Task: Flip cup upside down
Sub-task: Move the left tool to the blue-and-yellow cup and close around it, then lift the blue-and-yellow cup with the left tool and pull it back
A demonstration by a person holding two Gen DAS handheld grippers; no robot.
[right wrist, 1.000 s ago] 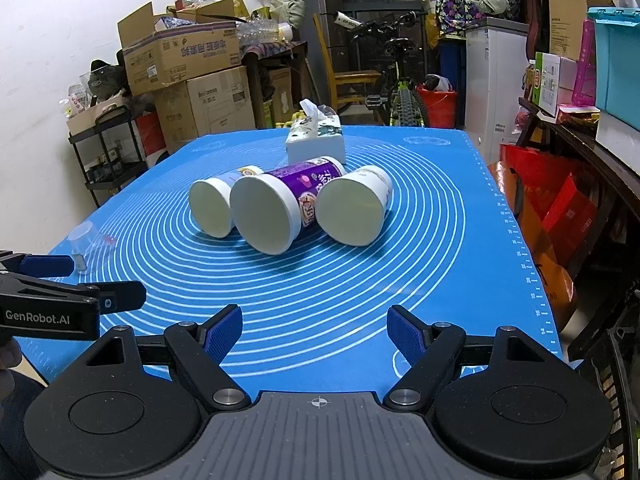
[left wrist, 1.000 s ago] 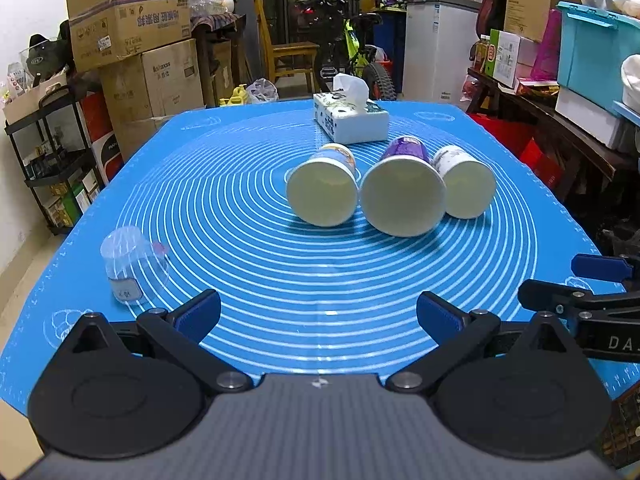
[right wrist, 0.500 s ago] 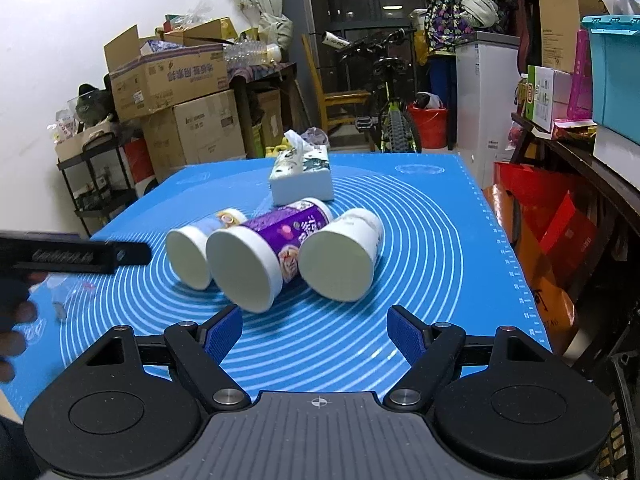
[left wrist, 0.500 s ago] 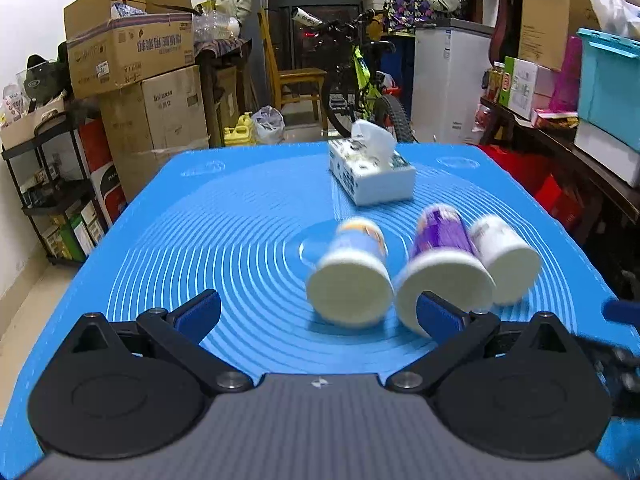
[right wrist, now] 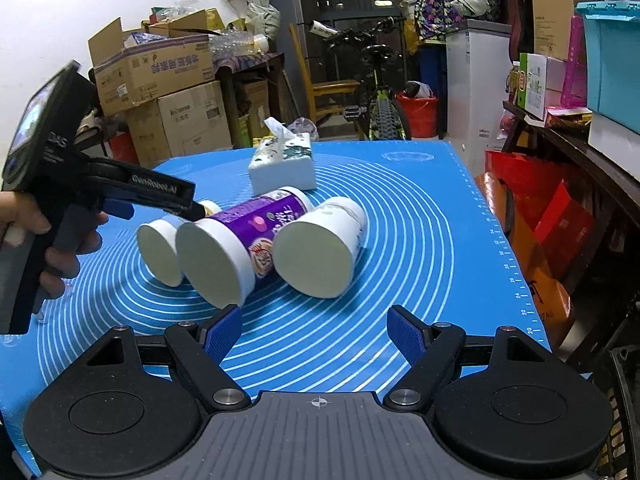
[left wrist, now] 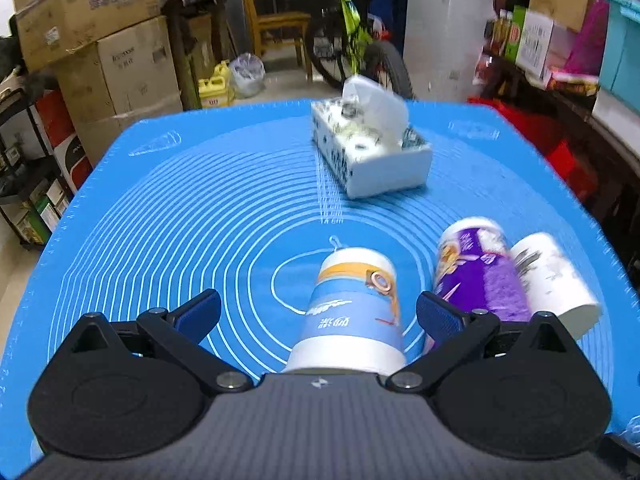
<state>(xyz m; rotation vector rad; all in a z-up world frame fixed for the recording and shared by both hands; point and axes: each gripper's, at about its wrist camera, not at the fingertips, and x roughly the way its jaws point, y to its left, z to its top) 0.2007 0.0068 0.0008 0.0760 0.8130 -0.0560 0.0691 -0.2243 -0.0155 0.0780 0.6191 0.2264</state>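
Three cups lie on their sides on the blue mat (left wrist: pixel 180 216), mouths towards me. The blue-and-yellow cup (left wrist: pixel 352 312) lies between the fingers of my open left gripper (left wrist: pixel 318 312), which hovers over it; the pads stand apart from its sides. The purple cup (left wrist: pixel 476 276) and the white cup (left wrist: pixel 552 280) lie to its right. In the right wrist view the blue cup (right wrist: pixel 160 250), purple cup (right wrist: pixel 236 248) and white cup (right wrist: pixel 320 248) lie in a row, with the left gripper (right wrist: pixel 188 210) above the blue cup. My right gripper (right wrist: pixel 314 334) is open and empty, short of the cups.
A white tissue box (left wrist: pixel 372 156) stands behind the cups; it also shows in the right wrist view (right wrist: pixel 282 166). Cardboard boxes (left wrist: pixel 100 40), a bicycle (right wrist: pixel 376 92), a white cabinet (right wrist: pixel 476 92) and cluttered shelves surround the table.
My left gripper has moved forward and down over the blue-and-yellow cup, which now sits between its open fingers. My right gripper has crept a little closer to the cups.
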